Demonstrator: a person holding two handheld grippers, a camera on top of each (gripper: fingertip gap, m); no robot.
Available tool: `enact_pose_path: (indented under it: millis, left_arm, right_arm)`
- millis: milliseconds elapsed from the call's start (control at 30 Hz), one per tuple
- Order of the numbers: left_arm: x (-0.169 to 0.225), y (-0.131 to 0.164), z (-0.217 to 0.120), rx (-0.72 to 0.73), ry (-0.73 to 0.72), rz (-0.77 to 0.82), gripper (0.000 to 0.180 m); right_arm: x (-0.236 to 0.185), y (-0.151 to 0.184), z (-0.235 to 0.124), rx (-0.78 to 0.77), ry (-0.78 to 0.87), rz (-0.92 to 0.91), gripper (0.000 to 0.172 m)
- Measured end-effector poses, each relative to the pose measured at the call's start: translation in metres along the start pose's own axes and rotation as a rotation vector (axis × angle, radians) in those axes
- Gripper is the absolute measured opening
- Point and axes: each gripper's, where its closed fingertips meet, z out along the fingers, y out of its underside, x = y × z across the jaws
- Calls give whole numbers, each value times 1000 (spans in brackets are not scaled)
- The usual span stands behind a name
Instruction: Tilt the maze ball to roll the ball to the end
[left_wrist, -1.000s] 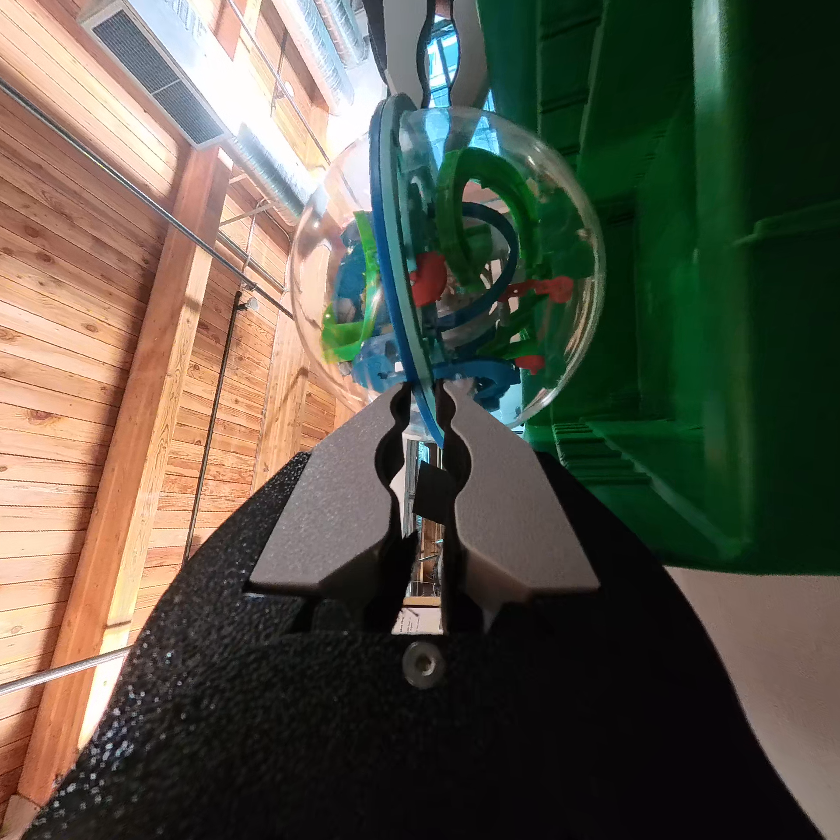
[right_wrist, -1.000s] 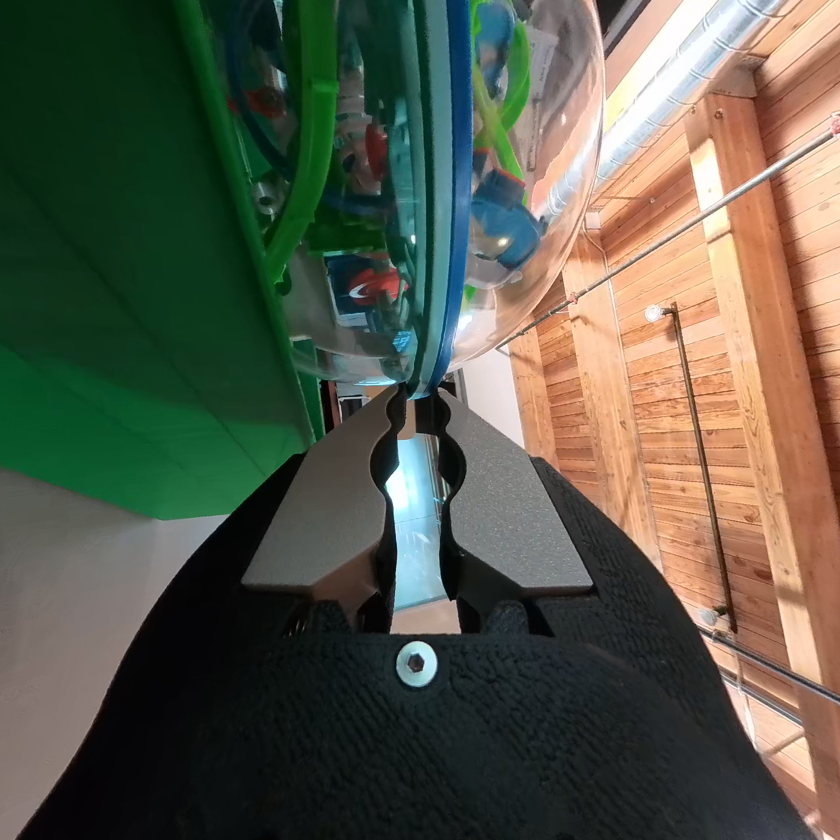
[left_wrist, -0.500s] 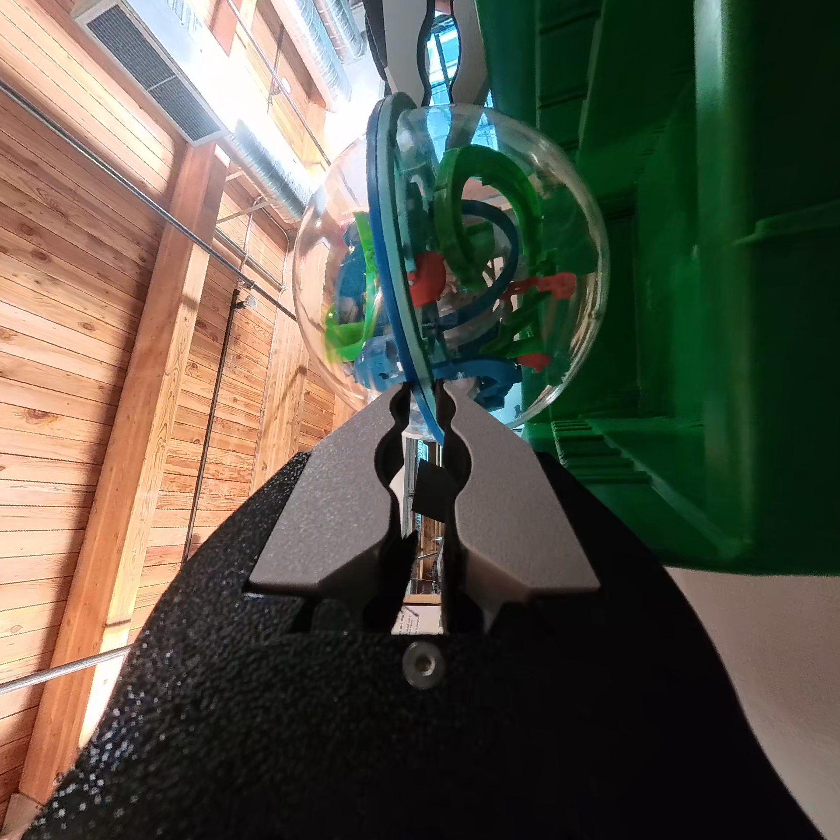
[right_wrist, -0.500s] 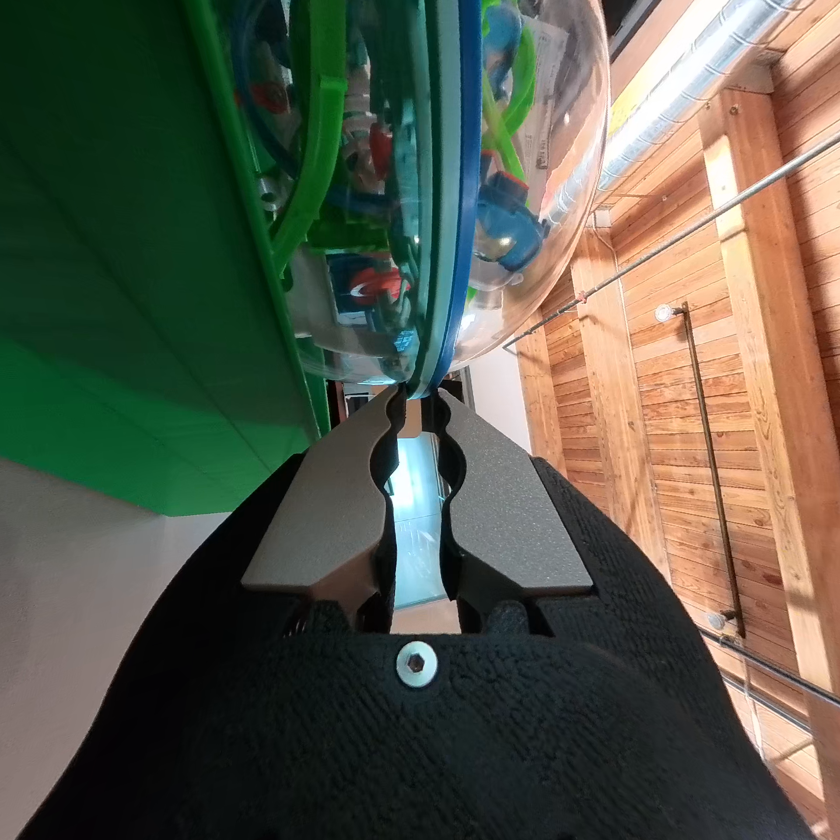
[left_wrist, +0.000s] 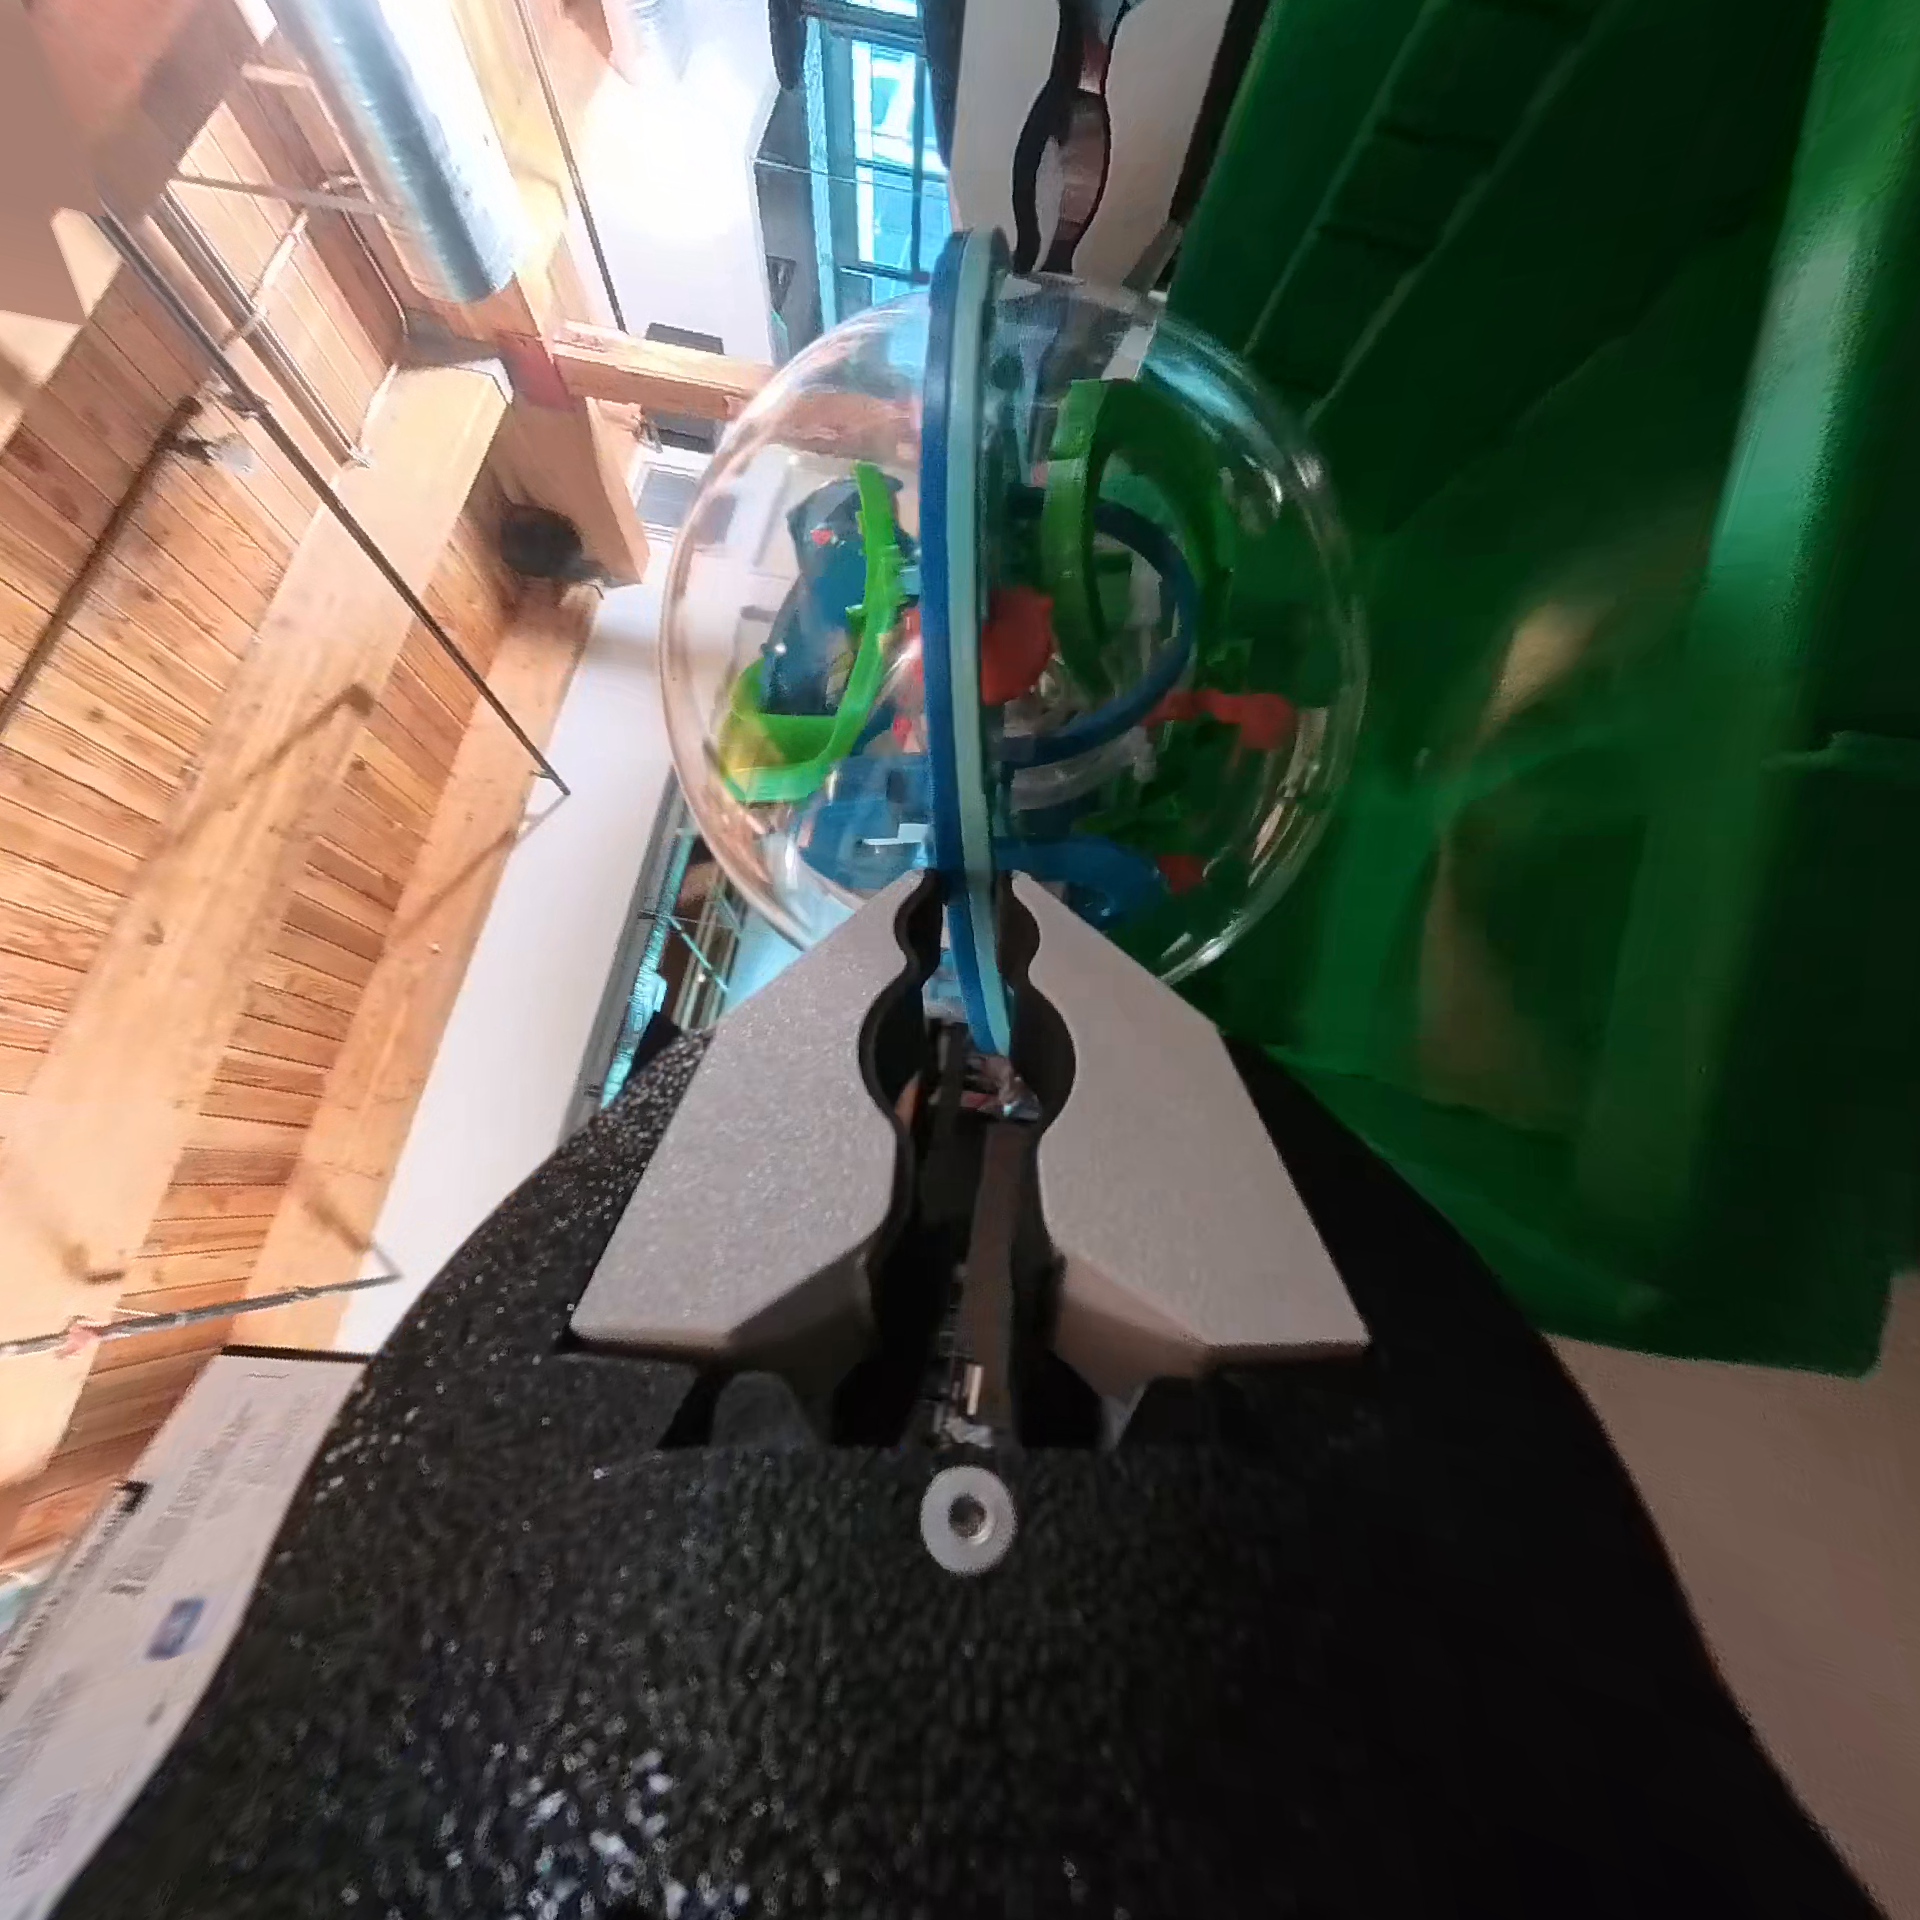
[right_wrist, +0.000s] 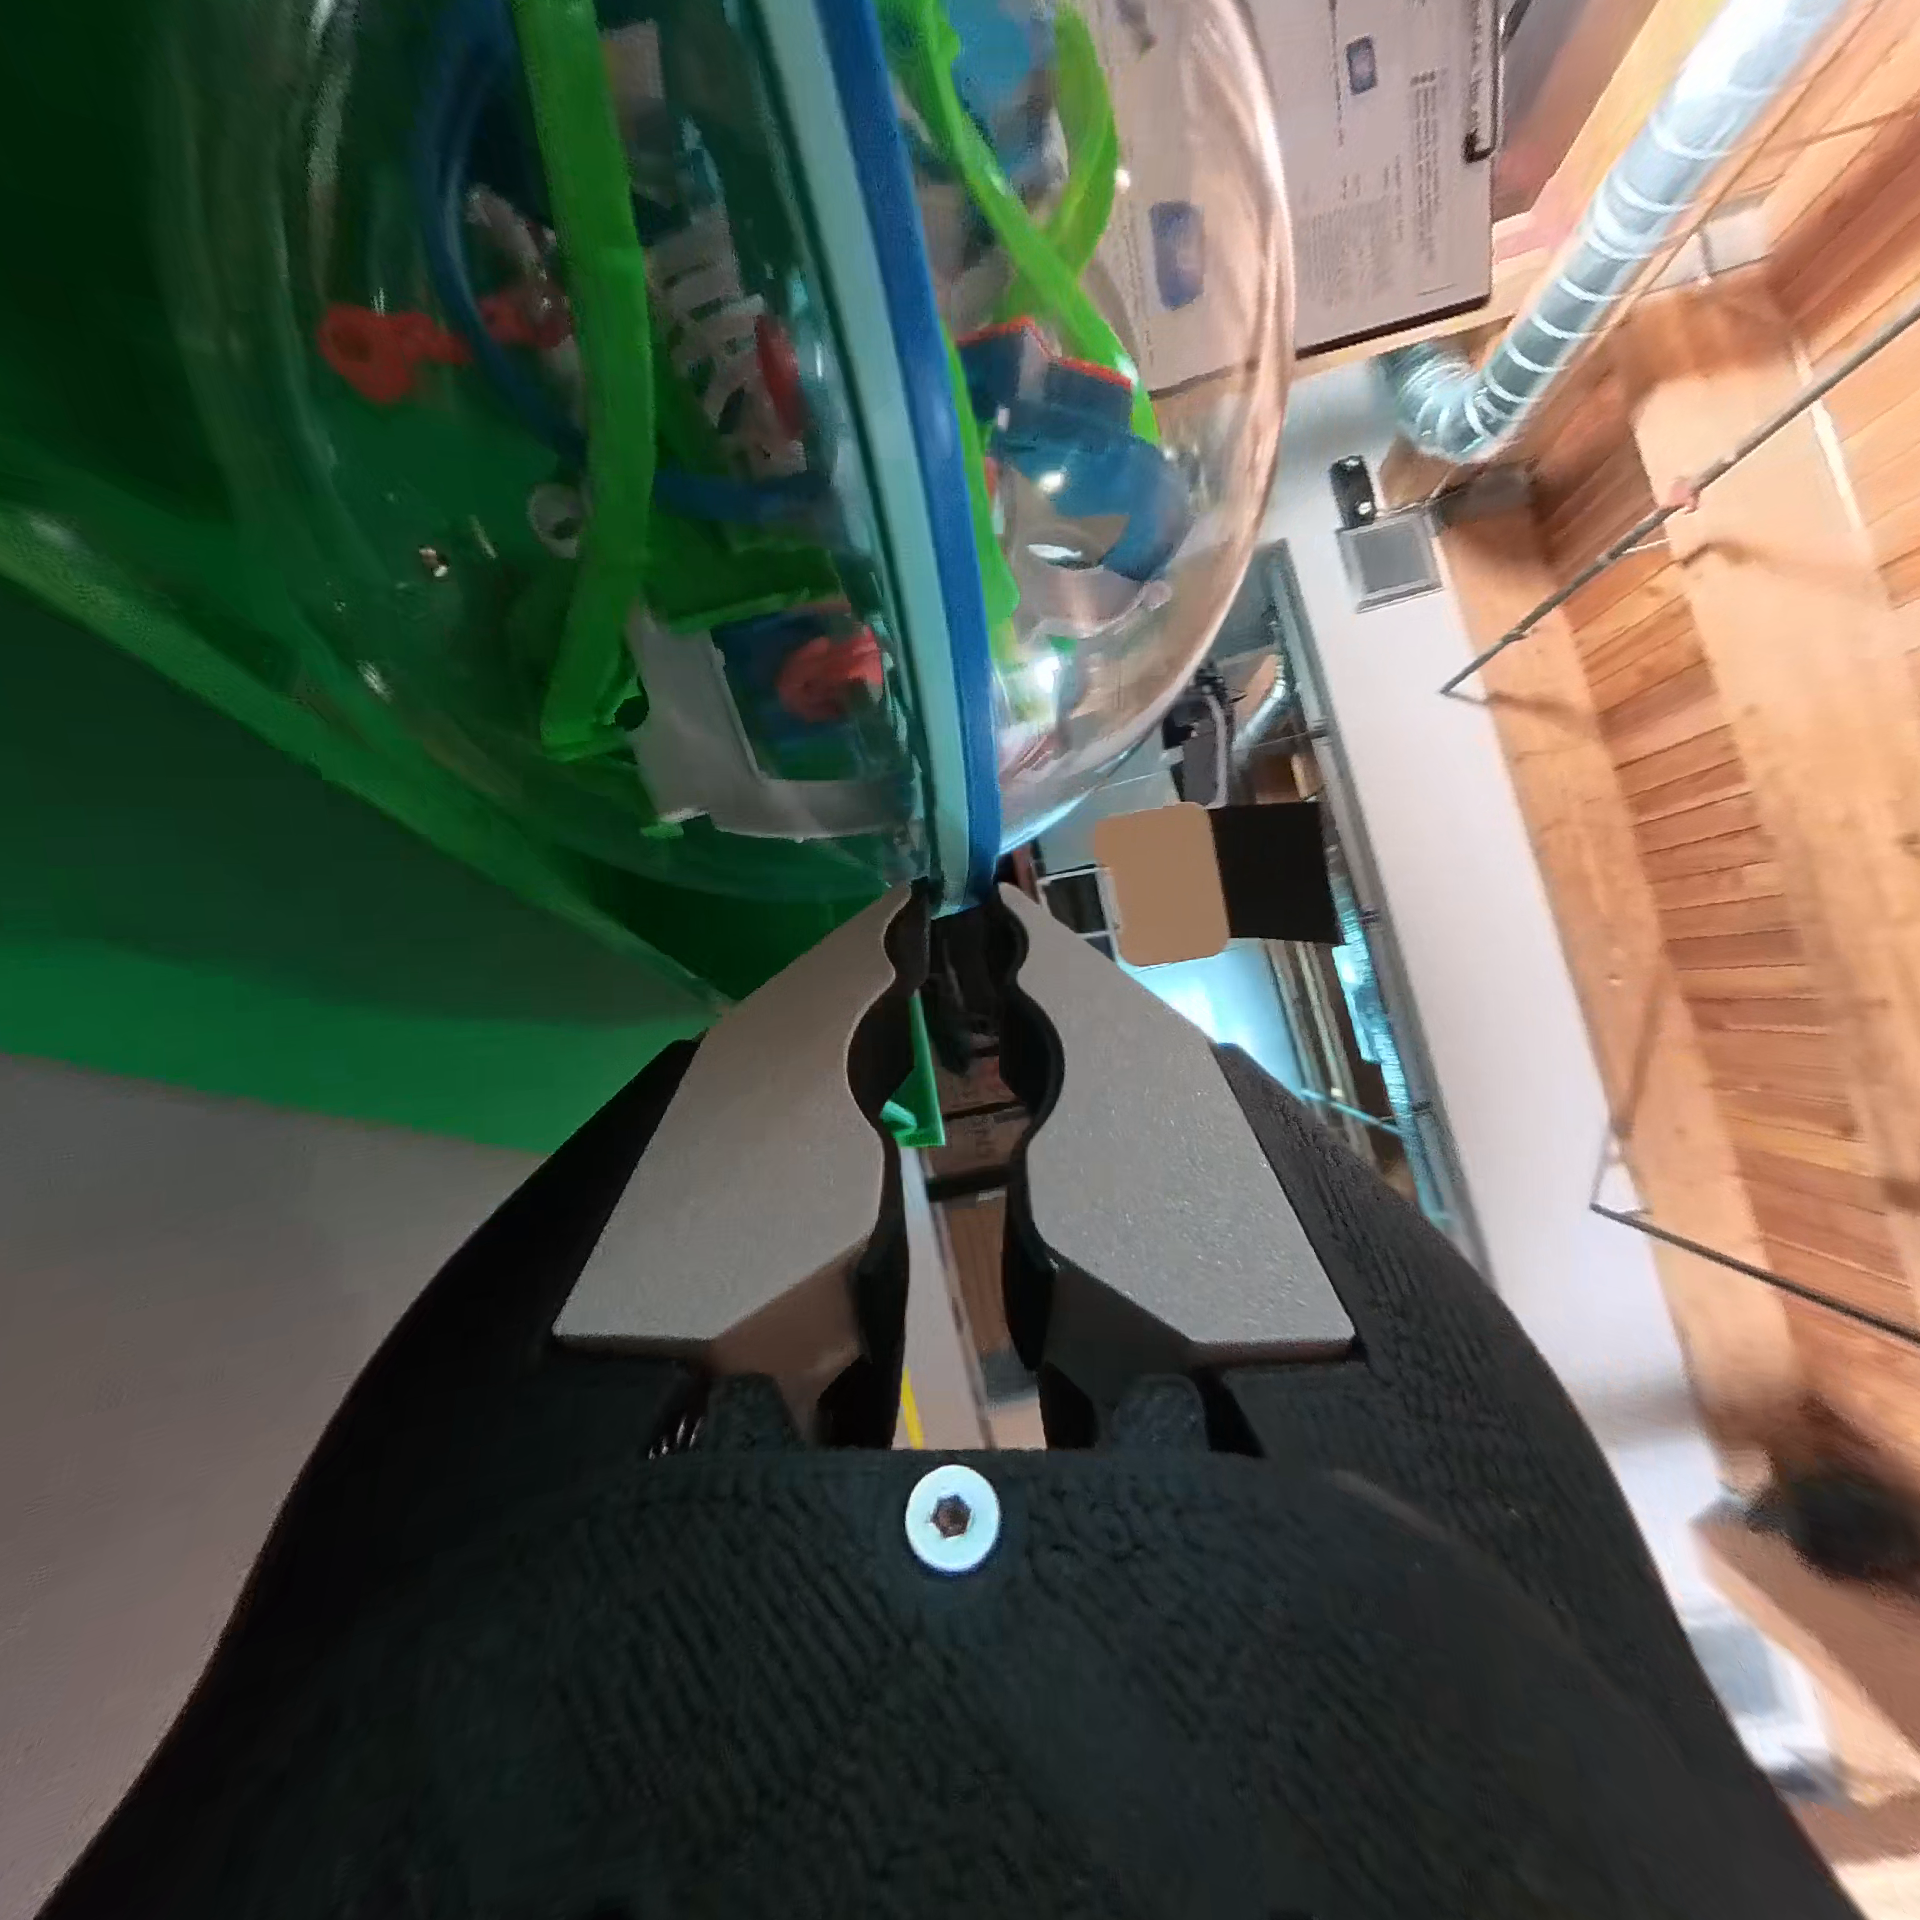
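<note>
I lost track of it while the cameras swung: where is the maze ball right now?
The maze ball sits mid-frame in the left wrist view, beside the green bin, its blue rim pinched by the left hand-held gripper and, at the far side, the right hand-held gripper.

— Bright daylight throughout; glare on the clear maze ball (left_wrist: 1013, 644), hot white patch on the ceiling duct (left_wrist: 416, 135).

— Motion blur on the wood-panelled wall (right_wrist: 1766, 935) and green crate (left_wrist: 1610, 727). Strong wide-angle bending at the edges. Black gripper bodies dark, grainy, sharper than the background.
</note>
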Motion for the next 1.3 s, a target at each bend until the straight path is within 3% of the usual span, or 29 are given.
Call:
enact_pose_path:
  millis: [267, 567, 1033, 1100, 1300]
  left_arm:
    - [-3, -5, -1, 94, 140, -383, 6]
    - [-11, -4, 2, 136, 191, -634, 7]
    - [-17, 9, 9, 92, 138, -824, 7]
    - [-17, 9, 9, 100, 138, -846, 7]
    - [-15, 0, 12, 114, 136, -801, 8]
  right_arm:
    - [-9, 2, -1, -62, -193, 141, 8]
    - [-22, 5, 0, -62, -321, 356, 9]
    - [-22, 10, 3, -43, -327, 484, 8]
    - [-22, 10, 4, -49, -319, 479, 0]
    - [5, -16, -2, 76, -234, 534, 0]
